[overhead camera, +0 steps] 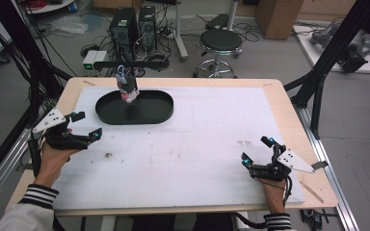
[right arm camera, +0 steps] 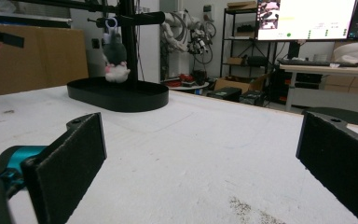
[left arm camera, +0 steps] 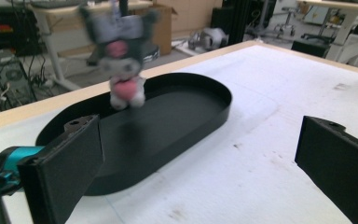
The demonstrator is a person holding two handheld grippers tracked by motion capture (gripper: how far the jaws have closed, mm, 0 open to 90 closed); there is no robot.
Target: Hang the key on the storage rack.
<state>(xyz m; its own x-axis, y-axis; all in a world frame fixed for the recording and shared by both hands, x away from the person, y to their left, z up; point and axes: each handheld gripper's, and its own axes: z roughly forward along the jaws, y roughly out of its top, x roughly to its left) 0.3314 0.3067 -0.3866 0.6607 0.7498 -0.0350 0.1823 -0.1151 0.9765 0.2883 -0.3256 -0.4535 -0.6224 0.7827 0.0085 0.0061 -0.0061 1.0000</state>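
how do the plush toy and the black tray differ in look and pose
The plush toy is soft and grey with pink and white parts; the black tray is plain, hard-looking and one colour. The toy hangs upright from the stand's bar, while the tray lies flat on the white table cover. The toy is small beside the long oval tray. Both sit at the far left of the table, the toy above the tray.

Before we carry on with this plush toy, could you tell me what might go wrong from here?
1. The plush toy hangs by a loop from the stand's bar and looks blurred, perhaps swinging; it might slip off.
2. The open left tool sits near the black tray; a careless move could nudge it.
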